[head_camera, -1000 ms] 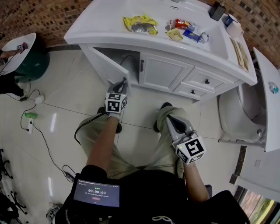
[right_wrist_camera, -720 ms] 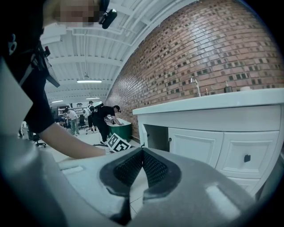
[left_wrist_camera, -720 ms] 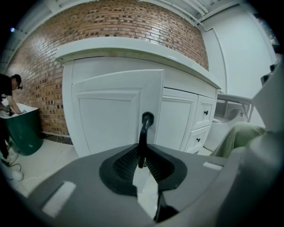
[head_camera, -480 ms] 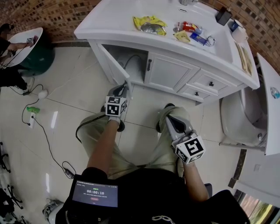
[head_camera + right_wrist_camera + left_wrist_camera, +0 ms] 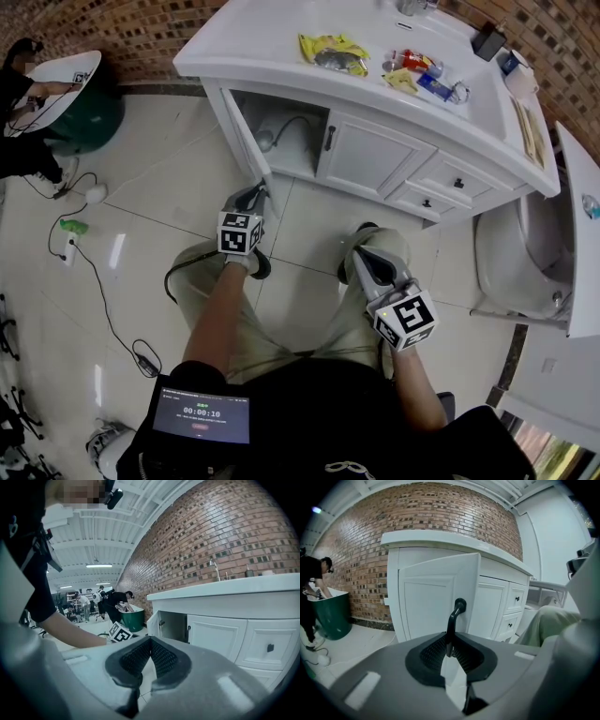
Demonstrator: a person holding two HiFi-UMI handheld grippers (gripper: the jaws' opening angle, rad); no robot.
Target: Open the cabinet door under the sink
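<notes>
Jaws, left gripper [image 5: 449, 645]: closed on the black handle [image 5: 455, 613] of the cabinet door [image 5: 433, 597], gripping its lower stretch (the rounded upper end stood clear above them).

Cabinet door: white, panelled, standing open and angled well out from the cabinet front. From the head view it showed nearly edge-on, hinged at the left side of the opening [image 5: 286, 136], with the left gripper at its free edge.

Opening: a pale compartment under the worktop [image 5: 253, 42], with a thin hose [image 5: 286, 124] visible inside.

Jaws, right gripper [image 5: 149, 649]: shut together with nothing between them. This gripper hovered over the person's right knee [image 5: 380, 246], well apart from the cabinet and pointing towards it.

Worktop: white, carrying a yellow packet [image 5: 330, 52] and a few small tubes and packets further right (too small to tell apart).

Second door [image 5: 370, 155]: closed, just right of the opening, dark handle.

Drawers [image 5: 436, 187]: two, closed, dark knobs.

Green tub [image 5: 89, 117]: off to the left by the brick wall, another person leaning over it.
</notes>
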